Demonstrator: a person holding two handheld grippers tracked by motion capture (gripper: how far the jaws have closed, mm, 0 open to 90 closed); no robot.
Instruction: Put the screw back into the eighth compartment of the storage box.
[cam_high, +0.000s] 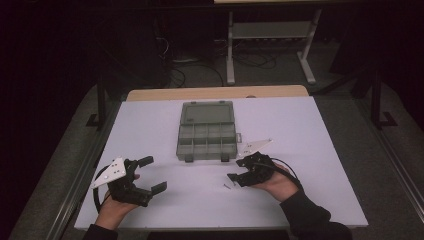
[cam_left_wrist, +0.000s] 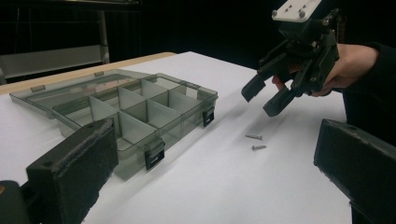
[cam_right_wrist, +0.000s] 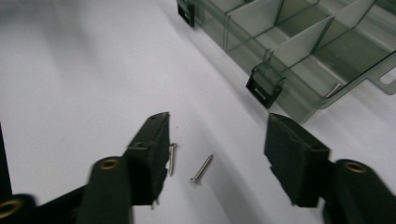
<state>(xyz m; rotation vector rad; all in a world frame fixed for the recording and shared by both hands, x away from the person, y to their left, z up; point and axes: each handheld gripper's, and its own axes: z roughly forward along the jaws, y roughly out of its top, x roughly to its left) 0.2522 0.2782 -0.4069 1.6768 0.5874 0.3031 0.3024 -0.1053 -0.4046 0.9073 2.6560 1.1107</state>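
A white table (cam_high: 150, 125) carries an open compartment box (cam_high: 206, 131) near its far edge. The right gripper (cam_right_wrist: 215, 154), half open, is lowered over 2 screws (cam_right_wrist: 201, 168) toward the near edge; 1 must be centred, then pinched. The left gripper (cam_high: 148, 175) is held wide, empty.

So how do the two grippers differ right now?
The right gripper hangs tilted down over two screws on the table, jaws partly closed around them; the left gripper sits away from them, level, jaws spread wide with nothing between. Both are hand-held, black, and touch nothing.
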